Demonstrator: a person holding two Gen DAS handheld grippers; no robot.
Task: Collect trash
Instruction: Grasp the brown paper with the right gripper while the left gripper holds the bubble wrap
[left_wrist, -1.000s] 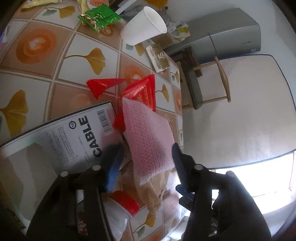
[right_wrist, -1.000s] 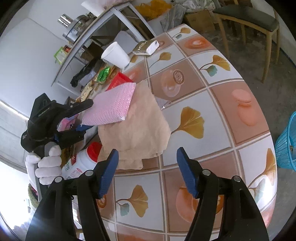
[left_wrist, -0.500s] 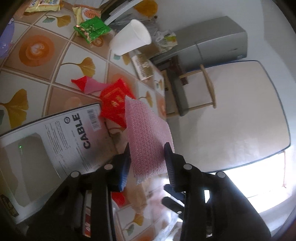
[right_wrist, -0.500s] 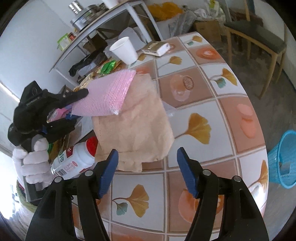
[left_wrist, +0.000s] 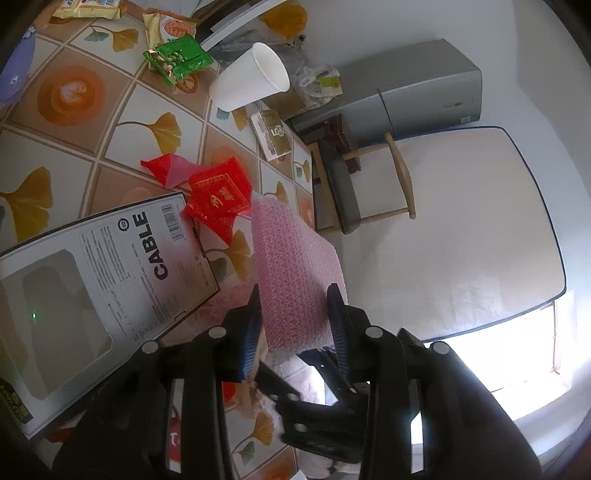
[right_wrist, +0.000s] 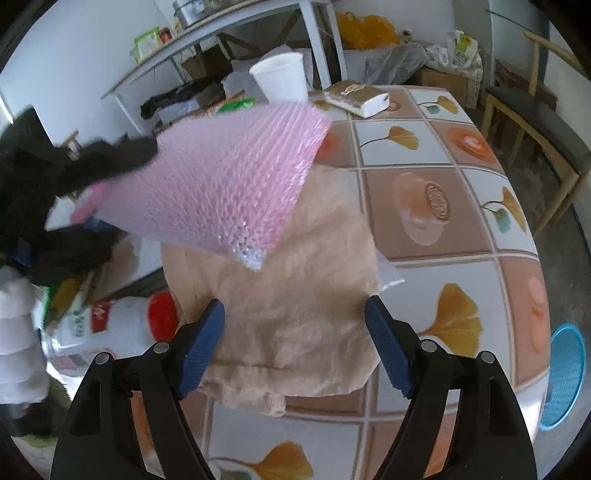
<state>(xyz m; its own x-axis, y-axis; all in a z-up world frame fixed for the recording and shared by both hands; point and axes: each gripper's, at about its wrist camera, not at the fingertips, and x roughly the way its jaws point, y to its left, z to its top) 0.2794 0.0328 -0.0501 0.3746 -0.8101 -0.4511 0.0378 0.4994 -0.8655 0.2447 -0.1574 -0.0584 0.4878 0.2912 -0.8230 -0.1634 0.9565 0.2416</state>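
pink bubble wrap (left_wrist: 295, 273), loose between the left gripper (left_wrist: 293, 321) pads a second ago, is now pinched and lifted off the table (right_wrist: 436, 144): one piece collected. right gripper (right_wrist: 293, 345), empty, jaws widening over the tan paper bag (right_wrist: 295, 306); table edge and blue basket (right_wrist: 565, 373) lie clear rightward.

Pink bubble wrap (left_wrist: 295, 273), ginkgo-patterned table (right_wrist: 424, 177)

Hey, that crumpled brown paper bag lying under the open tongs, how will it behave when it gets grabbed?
The brown paper bag looks thin and creased, so it will likely fold and sag. Lying flat on the table, it may slide before the opening right tongs pinch it. Probably light.
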